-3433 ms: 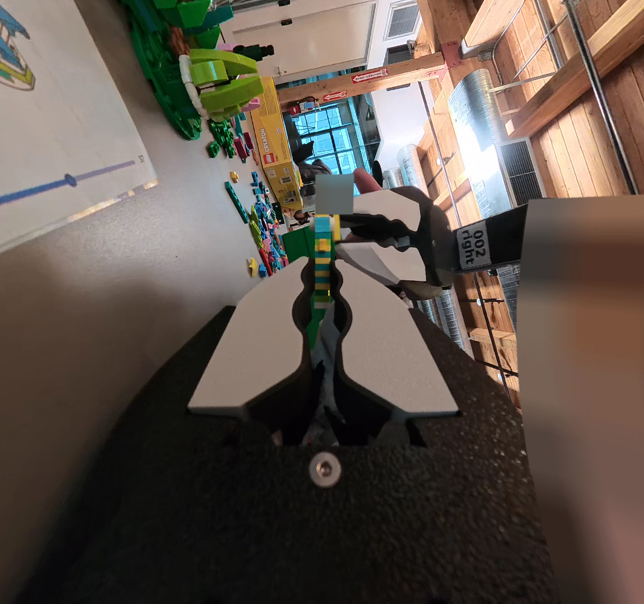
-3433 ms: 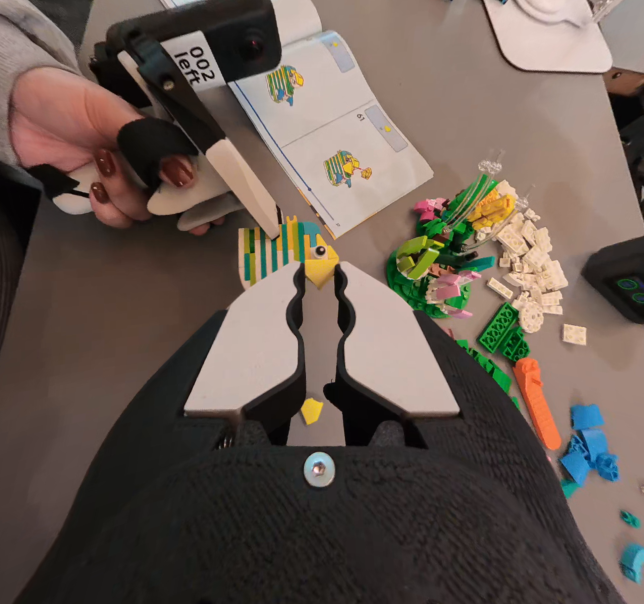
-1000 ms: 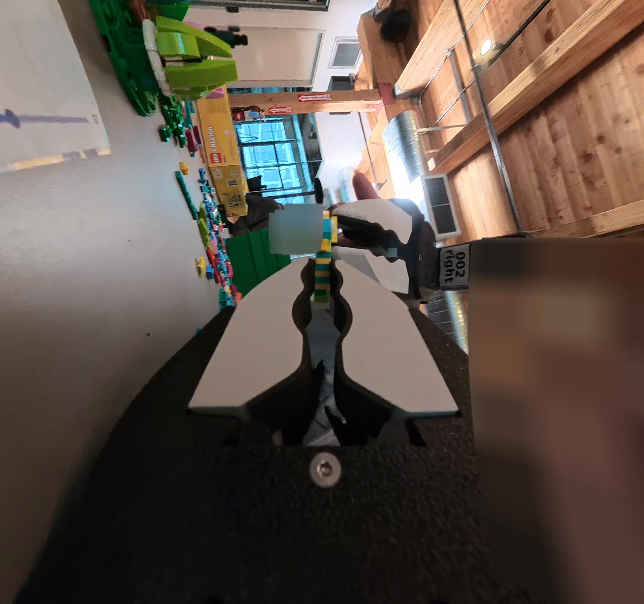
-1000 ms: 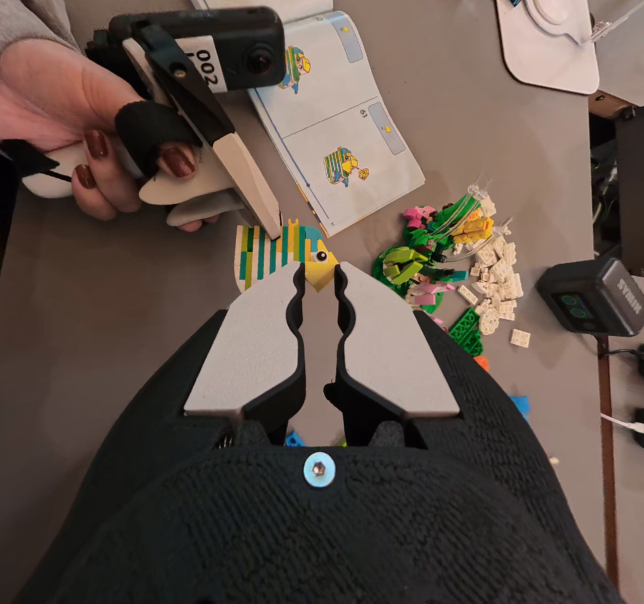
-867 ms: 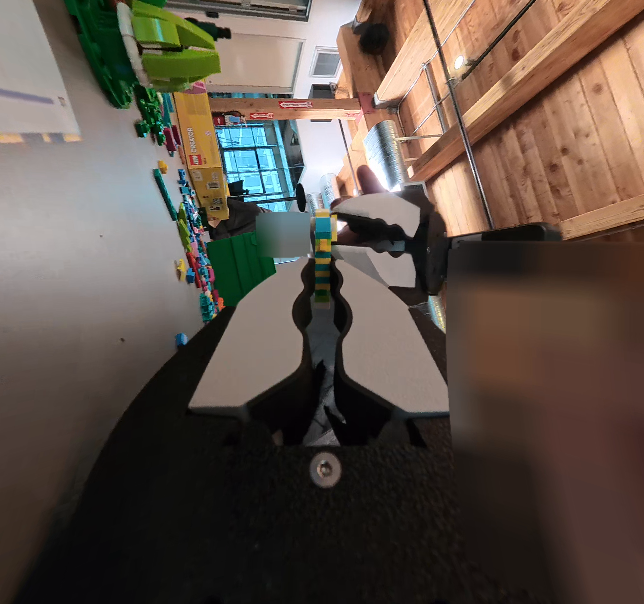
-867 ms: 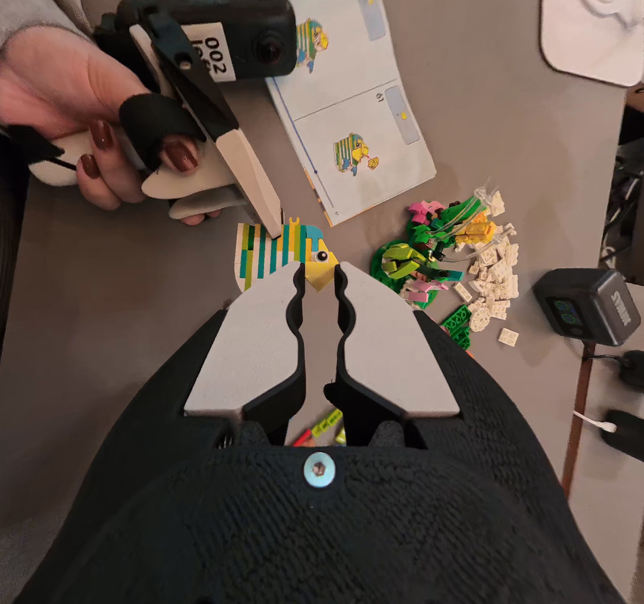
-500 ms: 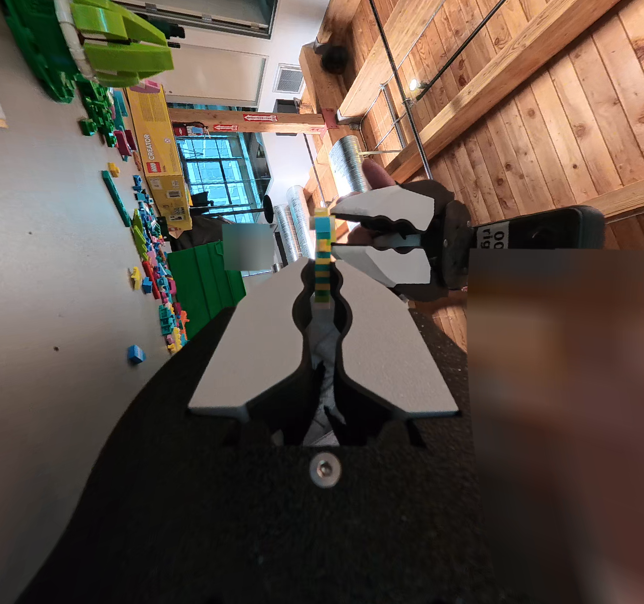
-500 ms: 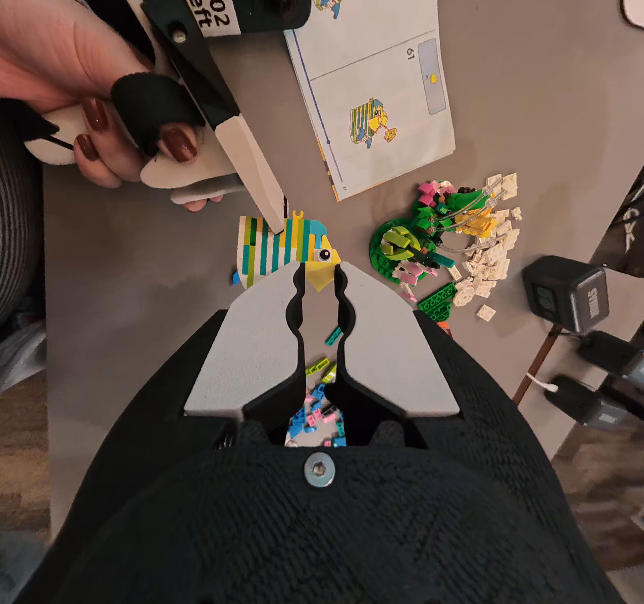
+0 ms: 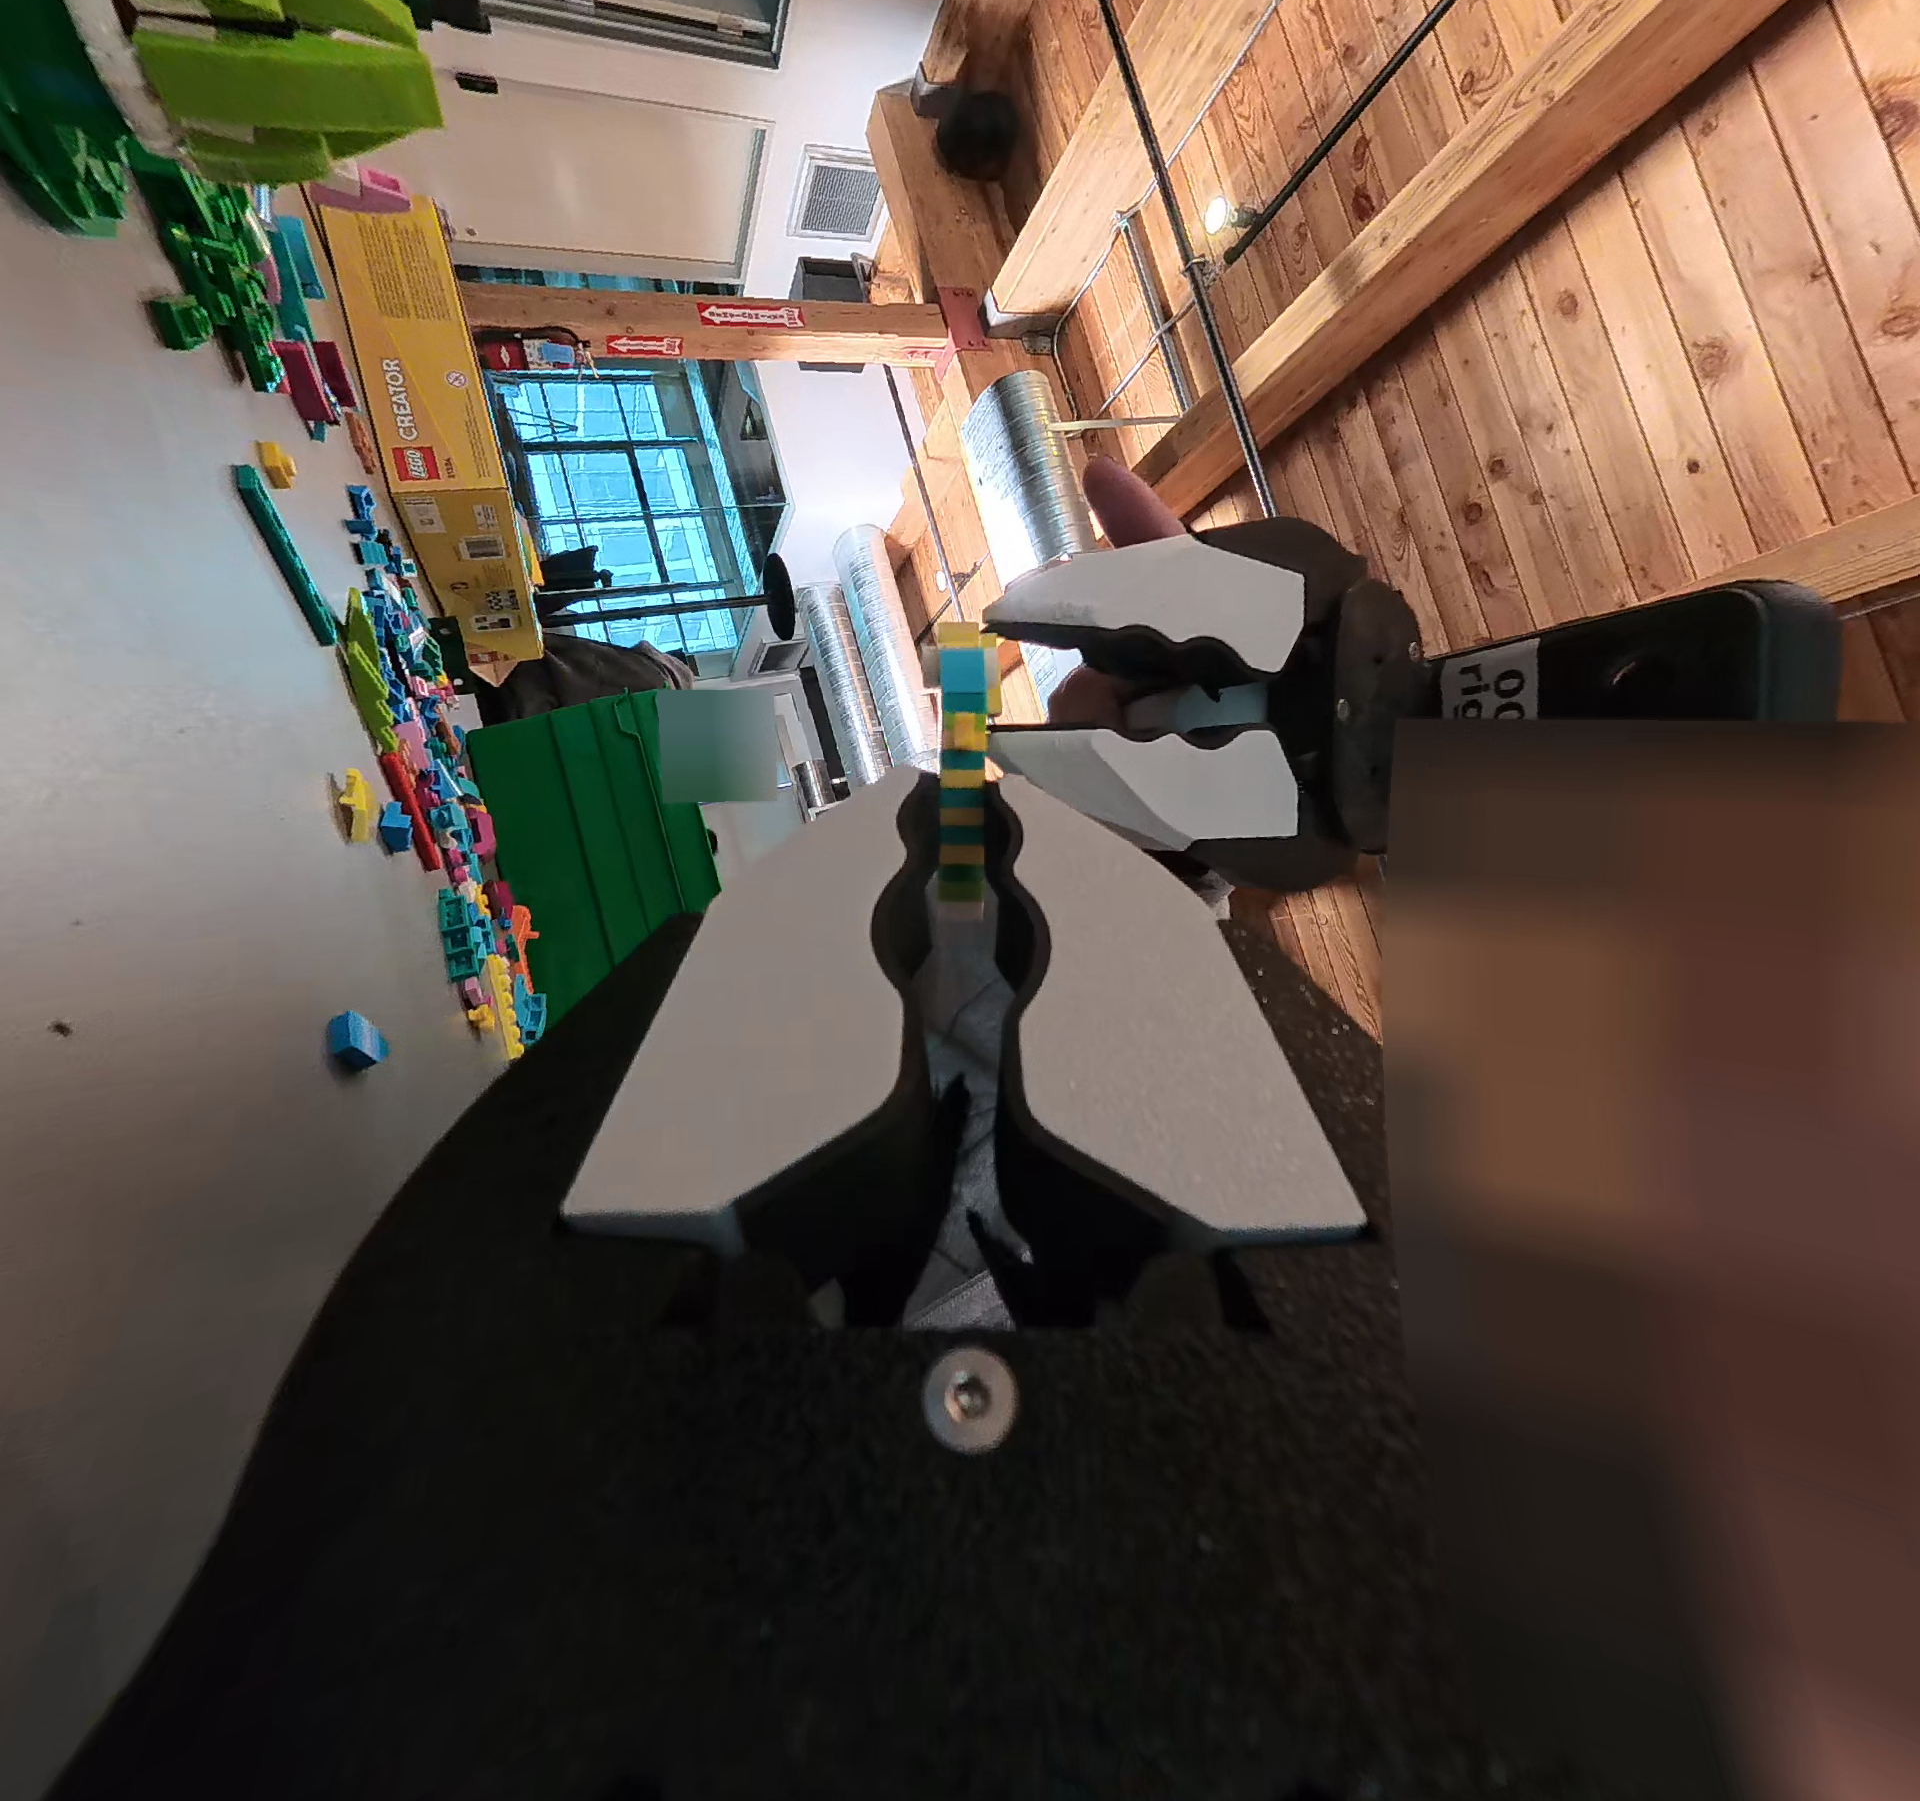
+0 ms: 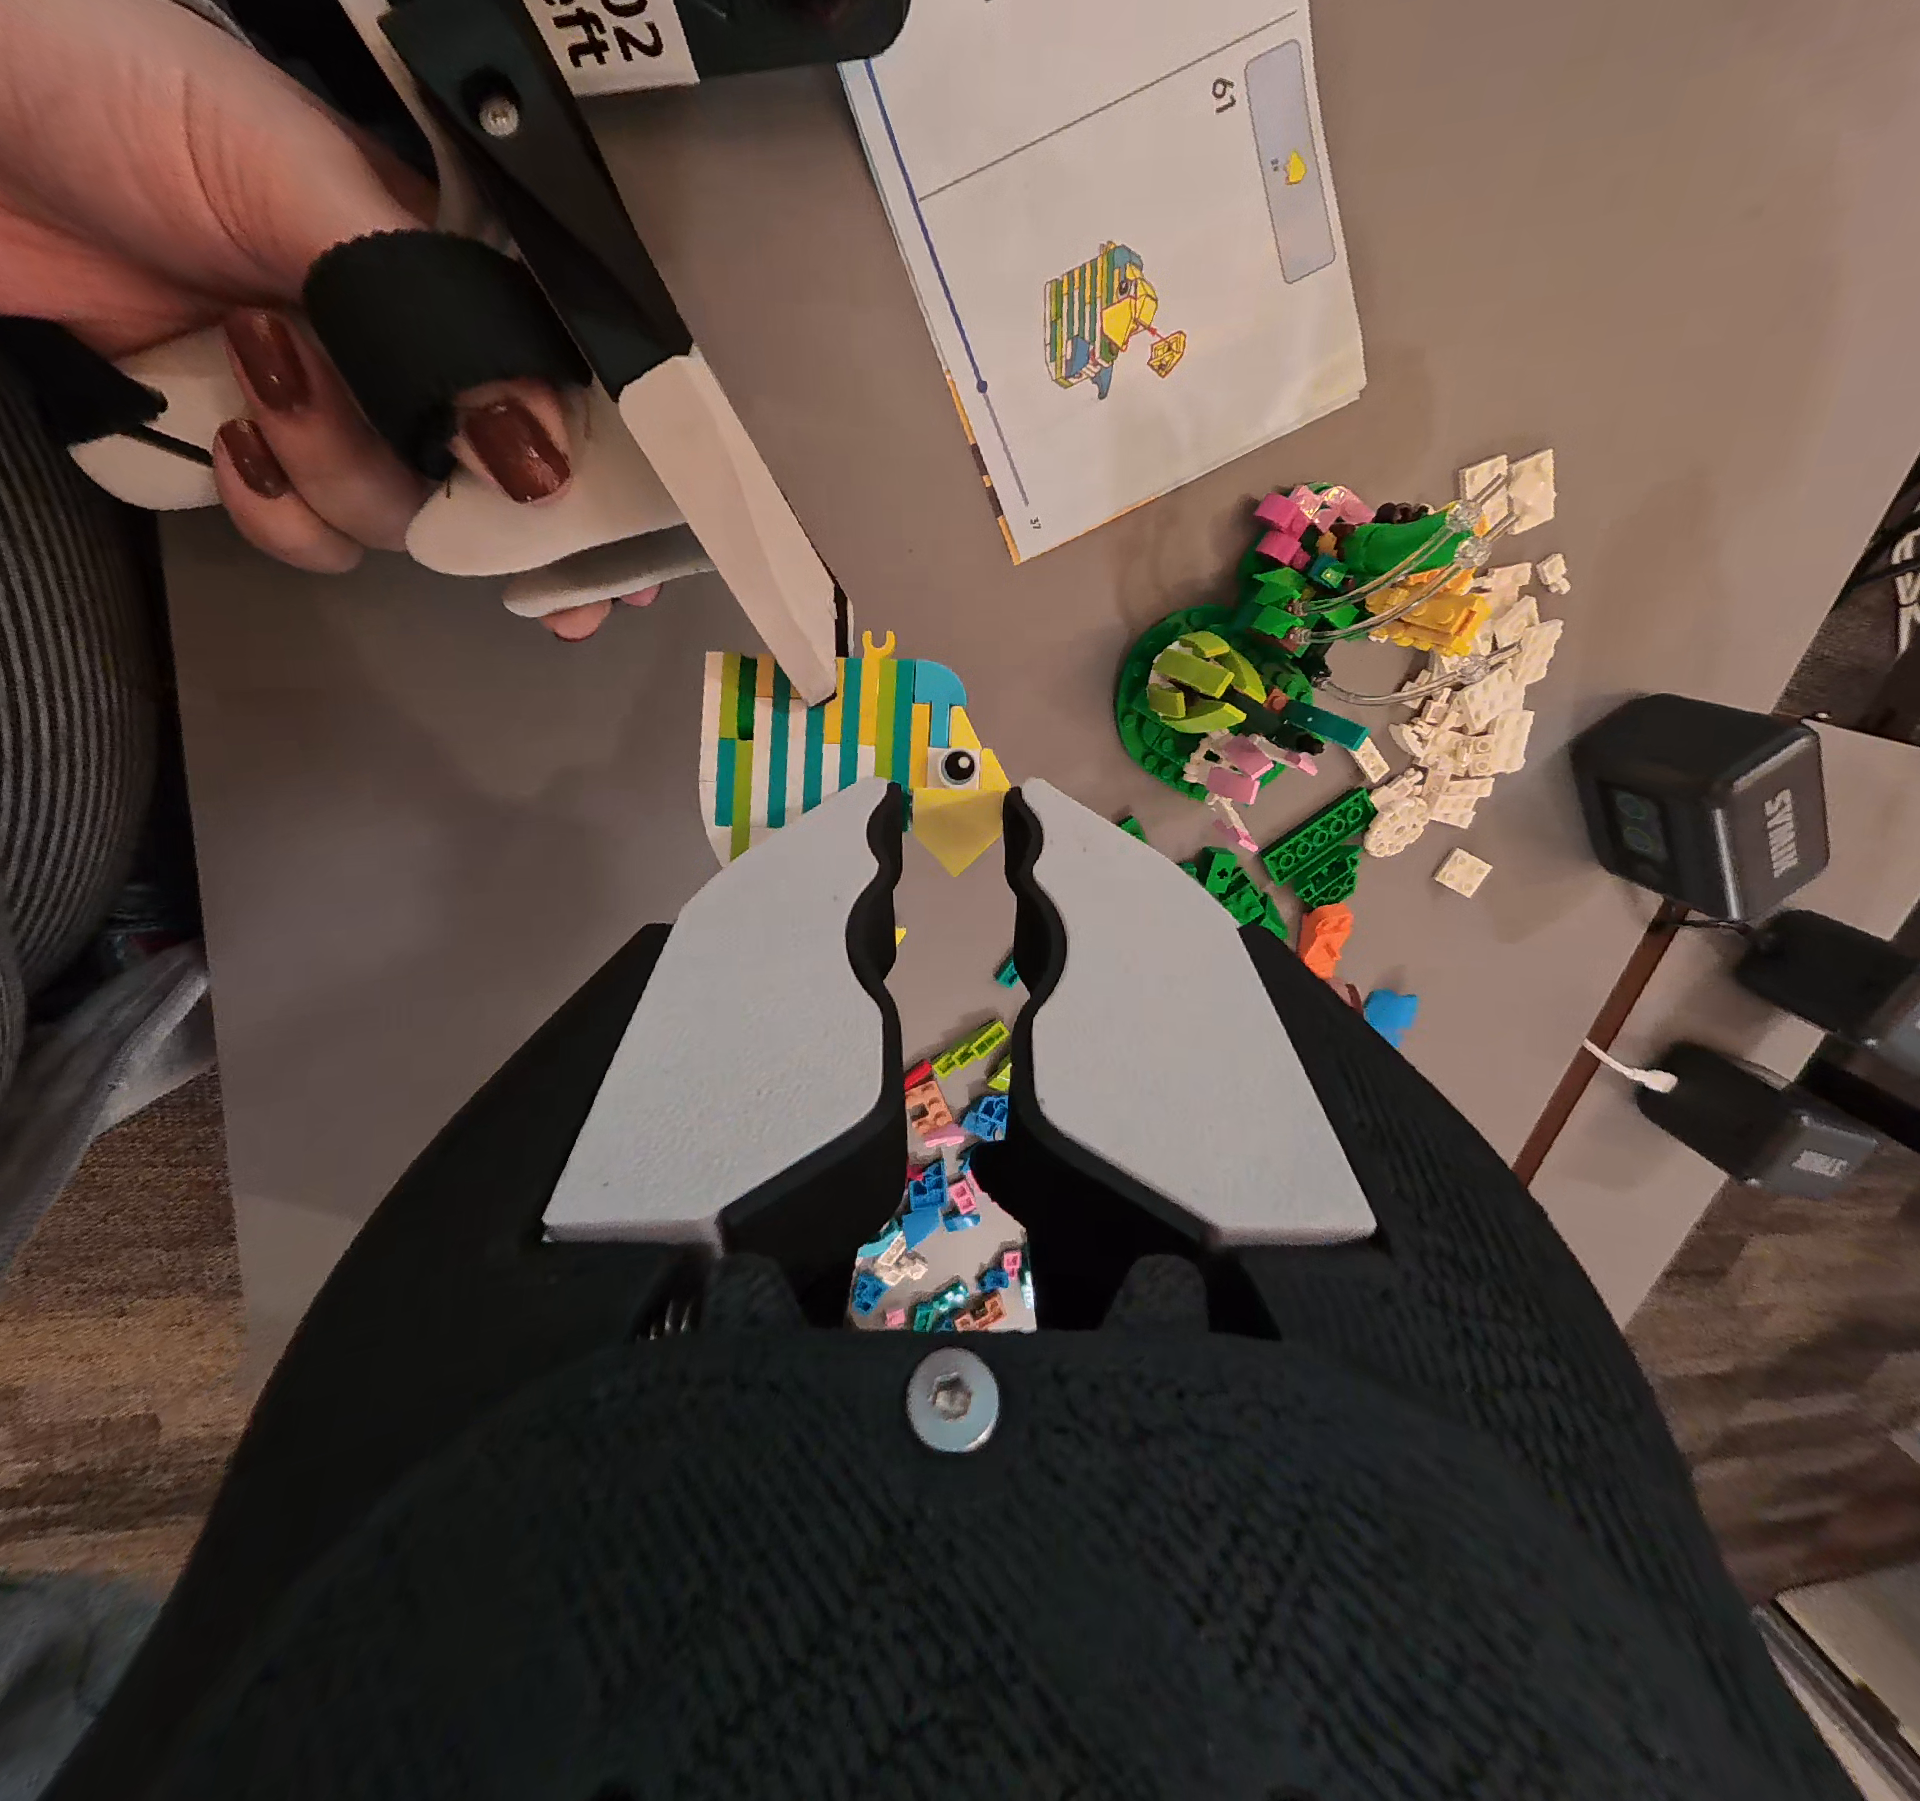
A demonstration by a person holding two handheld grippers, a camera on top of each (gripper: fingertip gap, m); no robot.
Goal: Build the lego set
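Observation:
A striped lego fish [image 10: 831,743] in white, yellow, green and teal, with a black eye and a yellow nose [image 10: 956,821], is held in the air above the grey table [image 10: 436,795]. My left gripper [image 10: 821,686] is shut on the fish's striped body from above. In the left wrist view the fish [image 9: 961,785] shows edge-on between my left gripper's [image 9: 961,816] tips. My right gripper [image 10: 954,801] is shut on the yellow nose. It also shows in the left wrist view [image 9: 992,686], clamped across the fish's head end.
An open instruction booklet [image 10: 1122,224] lies beyond the fish. A green plant build [image 10: 1205,702], white pieces [image 10: 1475,712] and loose bricks [image 10: 945,1180] lie on the table. Black devices [image 10: 1704,806] sit at the right edge. A yellow box [image 9: 426,421] and green bin [image 9: 592,837] stand behind. My left and right fingertips are right by each other.
Both grippers have risen together with the fish held between them, drawing back toward the table's near edge. Both grips on the fish are unchanged.

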